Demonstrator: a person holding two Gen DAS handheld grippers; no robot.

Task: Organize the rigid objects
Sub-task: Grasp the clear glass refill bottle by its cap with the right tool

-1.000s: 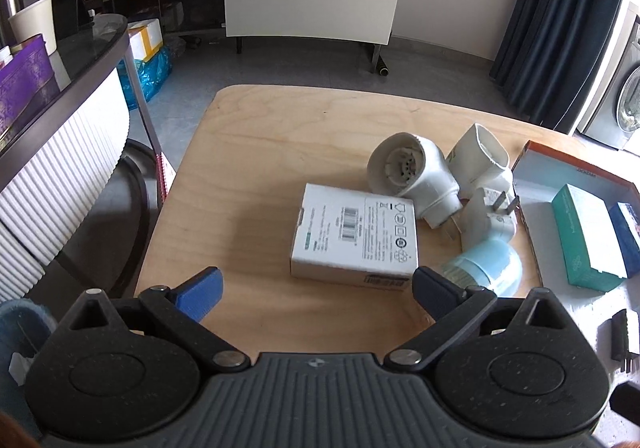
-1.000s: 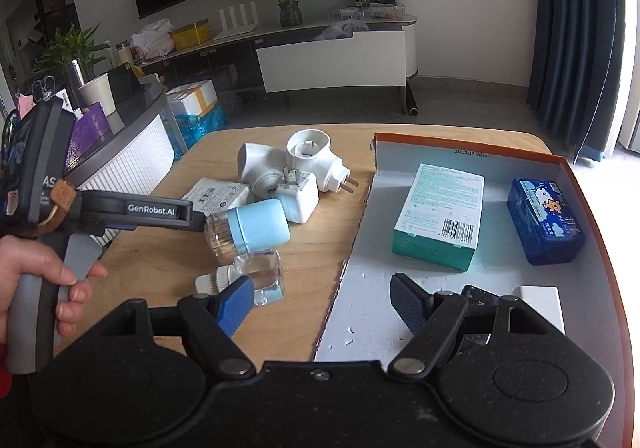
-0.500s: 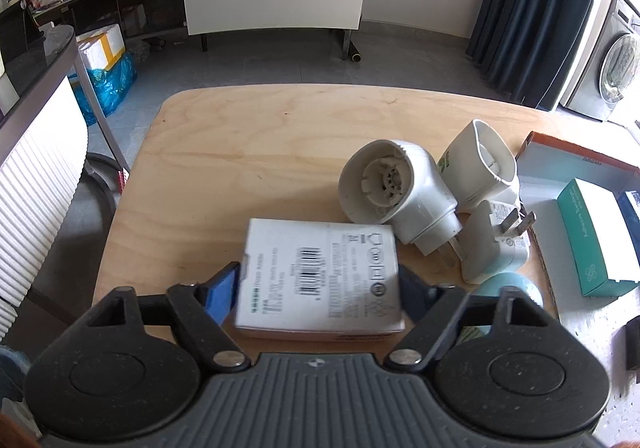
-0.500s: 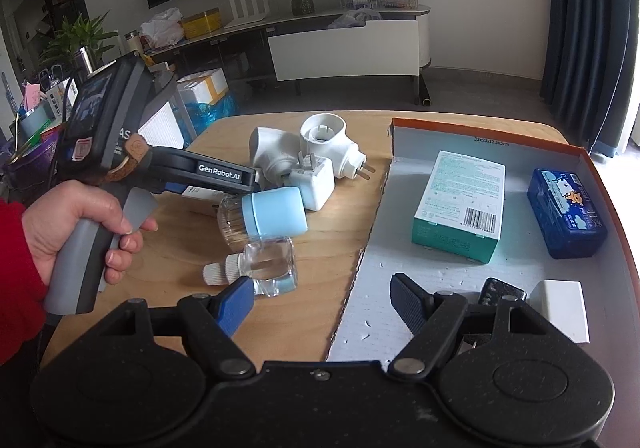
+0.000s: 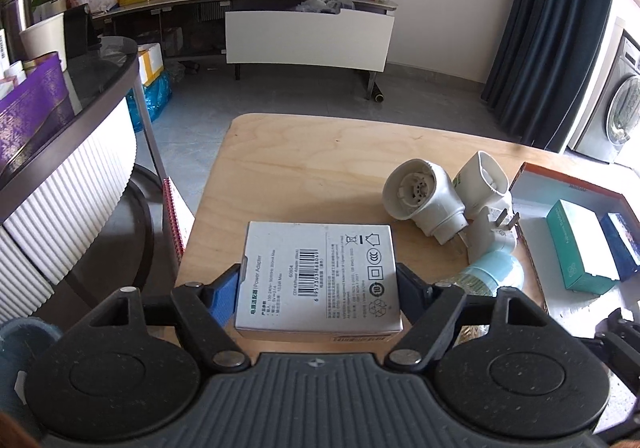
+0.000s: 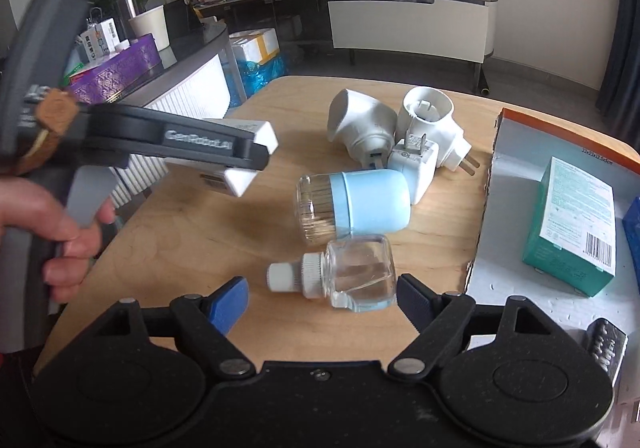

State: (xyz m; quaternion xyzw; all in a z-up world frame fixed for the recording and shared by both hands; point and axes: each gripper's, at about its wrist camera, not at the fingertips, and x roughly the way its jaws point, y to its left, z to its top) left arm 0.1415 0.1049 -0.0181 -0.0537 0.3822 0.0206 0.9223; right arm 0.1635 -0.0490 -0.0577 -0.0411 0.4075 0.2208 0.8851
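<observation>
I've got the left gripper (image 5: pixel 318 290) clamped on the flat white cardboard adapter box (image 5: pixel 320 272), lifted off the wooden table (image 6: pixel 200 232) for transfer to the orange-rimmed tray (image 6: pixel 560 120). The right gripper (image 6: pixel 322 294), jaws just widened, brackets 1 clear glass bottle (image 6: pixel 352 274) beside the tray without touching it.

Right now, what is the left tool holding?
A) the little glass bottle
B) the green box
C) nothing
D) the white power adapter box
D: the left tool is clamped on both sides of the white power adapter box, and the right wrist view shows that box lifted off the wooden table.
</observation>
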